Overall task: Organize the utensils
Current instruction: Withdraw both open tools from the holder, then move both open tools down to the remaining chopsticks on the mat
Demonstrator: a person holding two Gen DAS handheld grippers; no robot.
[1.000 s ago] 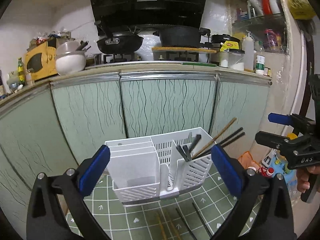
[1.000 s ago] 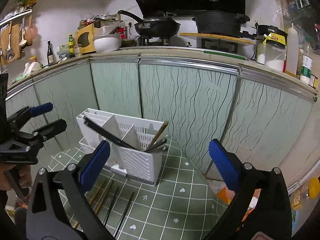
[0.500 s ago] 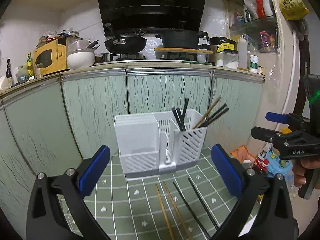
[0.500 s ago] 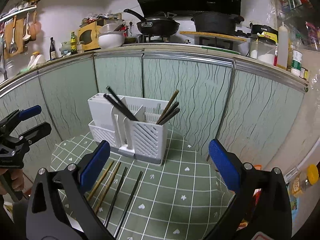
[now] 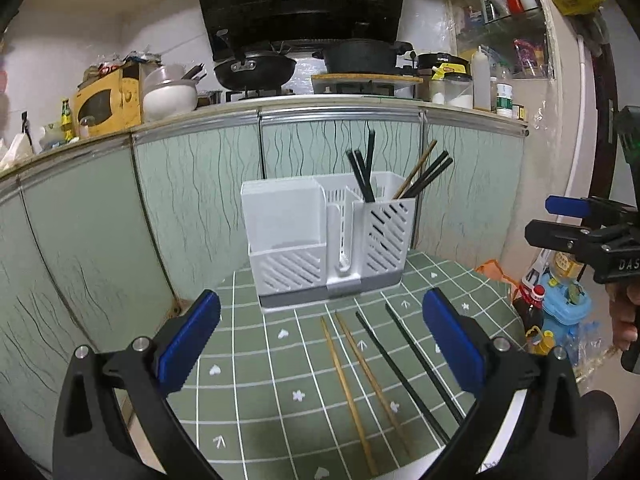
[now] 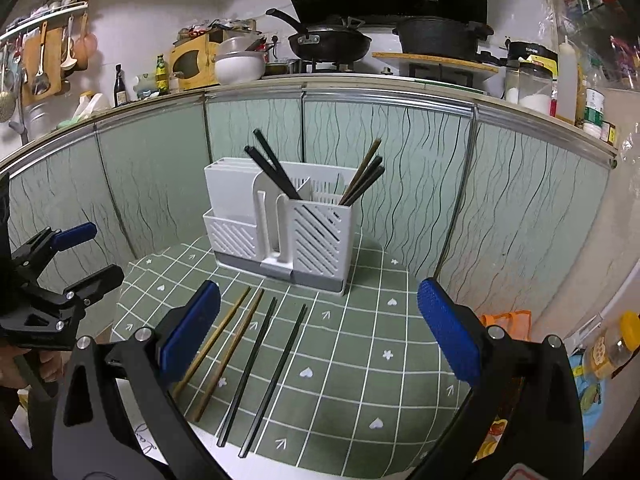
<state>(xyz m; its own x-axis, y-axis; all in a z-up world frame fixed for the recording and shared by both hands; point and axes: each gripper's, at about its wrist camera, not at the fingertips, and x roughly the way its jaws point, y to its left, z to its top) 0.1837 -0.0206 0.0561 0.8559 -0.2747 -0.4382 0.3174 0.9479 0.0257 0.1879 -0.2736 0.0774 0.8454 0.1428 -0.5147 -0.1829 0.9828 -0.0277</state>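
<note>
Tablecloth (image 5: 248,392), green and gridded, bearing everything. White caddy (image 5: 328,240) sitting at its far edge, already keeping several chopsticks upright in its slotted right-hand bins. Loose chopsticks (image 5: 384,368), two wooden and two black, lying in front of the caddy, likely awaiting sorting. Left gripper (image 5: 320,352) and right gripper (image 6: 320,336) hovering nearer than those, jaws gaping, holding nothing.

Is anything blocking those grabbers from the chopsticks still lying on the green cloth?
Nothing visible. The wooden chopsticks and black chopsticks lie bare on the green cloth, in front of the white holder. The left gripper and right gripper hover open above them.
</note>
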